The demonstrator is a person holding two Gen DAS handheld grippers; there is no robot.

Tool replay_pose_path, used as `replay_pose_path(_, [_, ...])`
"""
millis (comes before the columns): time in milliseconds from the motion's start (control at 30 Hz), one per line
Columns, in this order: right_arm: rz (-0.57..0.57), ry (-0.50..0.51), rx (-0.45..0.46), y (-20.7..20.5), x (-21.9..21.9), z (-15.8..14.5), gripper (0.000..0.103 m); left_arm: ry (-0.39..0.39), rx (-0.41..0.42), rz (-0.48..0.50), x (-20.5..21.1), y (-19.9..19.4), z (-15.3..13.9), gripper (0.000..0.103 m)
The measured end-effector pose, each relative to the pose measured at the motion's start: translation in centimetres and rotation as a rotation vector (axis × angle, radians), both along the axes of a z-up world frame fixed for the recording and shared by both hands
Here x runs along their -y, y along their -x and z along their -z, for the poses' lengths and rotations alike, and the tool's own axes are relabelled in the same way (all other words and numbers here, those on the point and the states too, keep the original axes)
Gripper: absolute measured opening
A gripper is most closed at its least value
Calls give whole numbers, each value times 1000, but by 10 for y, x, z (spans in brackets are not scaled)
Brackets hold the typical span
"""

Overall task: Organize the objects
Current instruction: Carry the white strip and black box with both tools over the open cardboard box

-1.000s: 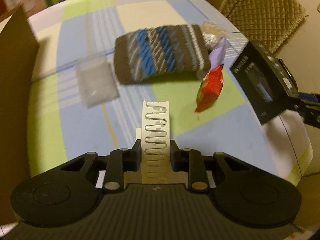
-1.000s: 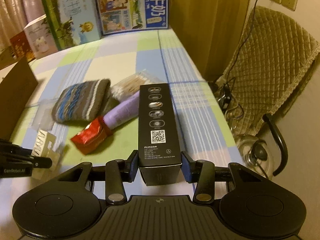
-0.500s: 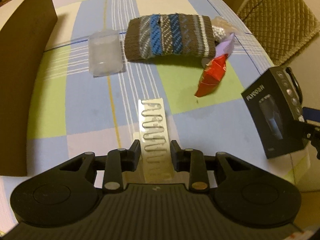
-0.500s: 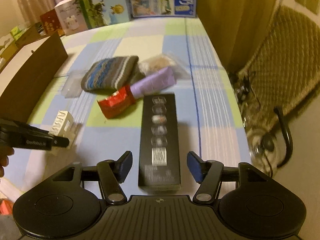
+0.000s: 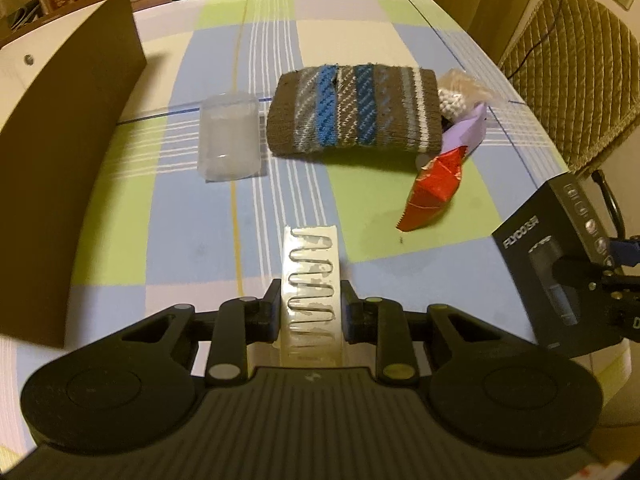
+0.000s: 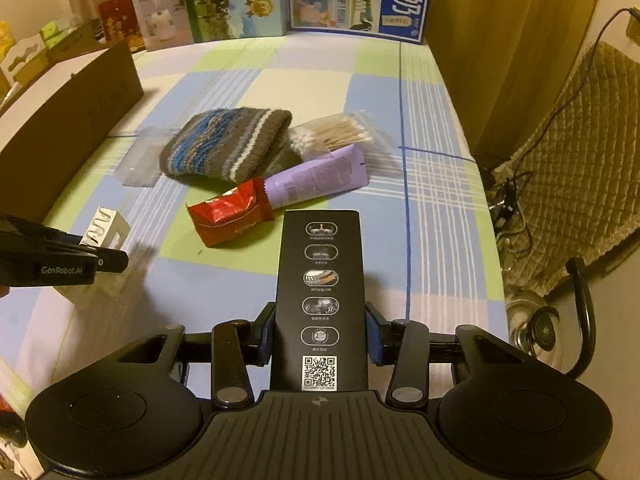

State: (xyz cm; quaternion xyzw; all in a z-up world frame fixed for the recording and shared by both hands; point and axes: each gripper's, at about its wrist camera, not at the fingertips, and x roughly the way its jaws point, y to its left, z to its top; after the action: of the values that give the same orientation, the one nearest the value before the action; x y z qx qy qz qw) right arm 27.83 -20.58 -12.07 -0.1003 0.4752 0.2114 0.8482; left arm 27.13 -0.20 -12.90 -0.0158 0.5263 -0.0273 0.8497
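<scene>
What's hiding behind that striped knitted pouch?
Behind the knitted pouch lies a bag of cotton swabs, its near end covered by the pouch and a purple tube.

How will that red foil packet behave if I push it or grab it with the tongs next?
The red foil packet is creased and puffed, so it would probably crumple and give under the tongs rather than stay stiff. Its glossy foil looks slippery, so it may slide on the tablecloth when pushed. It lies against the purple tube, which would likely get nudged too.
</scene>
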Motion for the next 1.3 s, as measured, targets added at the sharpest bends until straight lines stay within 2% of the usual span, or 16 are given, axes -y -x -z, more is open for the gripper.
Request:
replay_pose_path(167, [-34, -56, 3, 5, -2, -13, 40, 19, 28, -30, -5, 18, -18, 23])
replay_pose_path(400, [-123, -157, 40, 20, -32, -51, 40, 58, 112, -62, -30, 35, -57, 23])
replay_pose_path(567, [-190, -235, 69, 30, -79, -78, 40, 66, 186, -78, -65, 41, -88, 23])
replay_pose_path(833, [-294, -381, 84, 36, -177, -118, 40, 23, 296, -114, -149, 42, -138, 23])
replay_pose_path(967, [-341, -430, 86, 38, -232, -132, 40, -12, 314, -144, -198, 36, -146, 23])
replay_pose_path(1067, [-367, -441, 94, 41, -274, -137, 40, -36, 298, -159, -230, 29, -145, 23])
replay_pose_path(1167, [-374, -431, 79, 37, -313, -132, 40, -63, 273, -170, -260, 19, -139, 23])
replay_pose_path(1300, [-362, -378, 65, 31, -356, -115, 40, -63, 213, -175, -296, 5, -119, 23])
